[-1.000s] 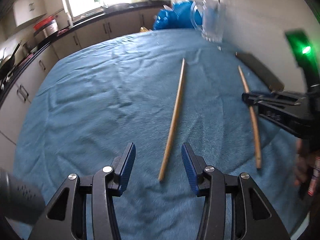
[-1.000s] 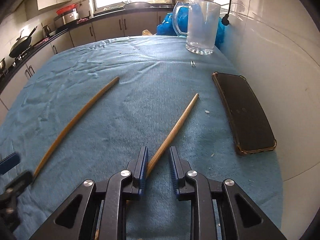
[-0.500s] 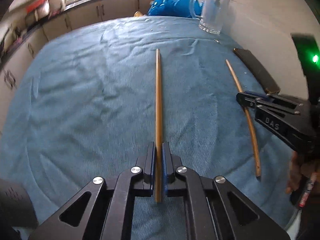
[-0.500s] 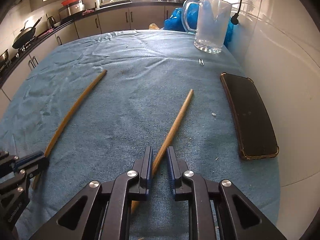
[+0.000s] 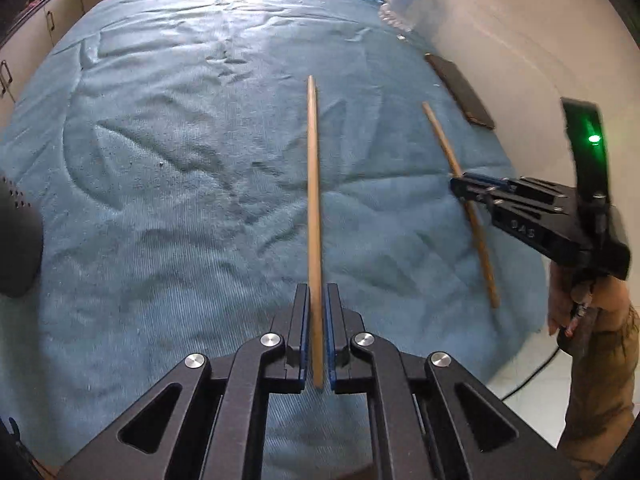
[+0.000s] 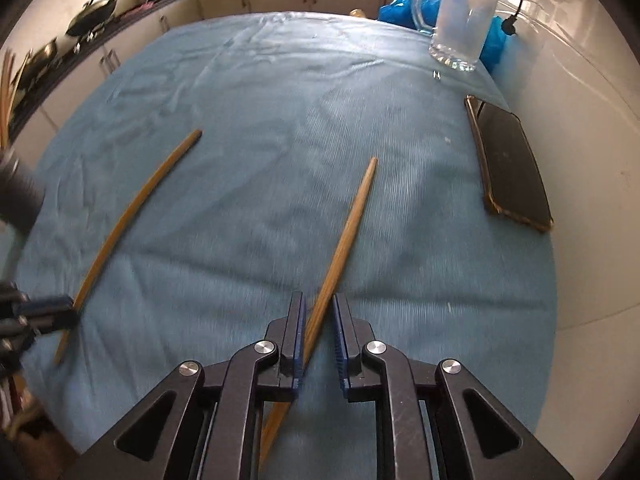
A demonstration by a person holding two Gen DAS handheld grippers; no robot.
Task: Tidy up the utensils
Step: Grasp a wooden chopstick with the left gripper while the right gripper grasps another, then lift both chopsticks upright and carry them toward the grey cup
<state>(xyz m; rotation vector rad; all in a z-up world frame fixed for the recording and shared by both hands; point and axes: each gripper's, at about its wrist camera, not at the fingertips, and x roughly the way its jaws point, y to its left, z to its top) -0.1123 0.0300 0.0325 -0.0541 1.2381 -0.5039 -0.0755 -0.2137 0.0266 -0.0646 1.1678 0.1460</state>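
- Your left claw [image 5: 318, 308] is clamped on one wooden chopstick [image 5: 313, 184], which runs straight out ahead between the blue pads over the blue cloth [image 5: 168, 152] that covers the counter.
- Your right claw [image 6: 319, 320] sits astride the second chopstick [image 6: 348, 228]. The stick touches the left pad, and a gap shows on the right side, so the jaws are narrow but not fully closed on it.
- That second chopstick slants up and to the right from the claw, its far tip pointing toward the phone [image 6: 512, 168].
- The only container in view is the clear glass mug [image 6: 460, 24] at the far end of the counter, upright on the cloth near the wall. Nothing shows inside it.
- A blue plastic bag [image 6: 404, 4] lies just behind the mug, touching or nearly touching it.
- The phone lies flat, face up, near the counter's right edge, between the mug and your right claw.
- From the left wrist view, the right claw [image 5: 460, 186] shows at the side, over the middle of the second chopstick [image 5: 444, 140].
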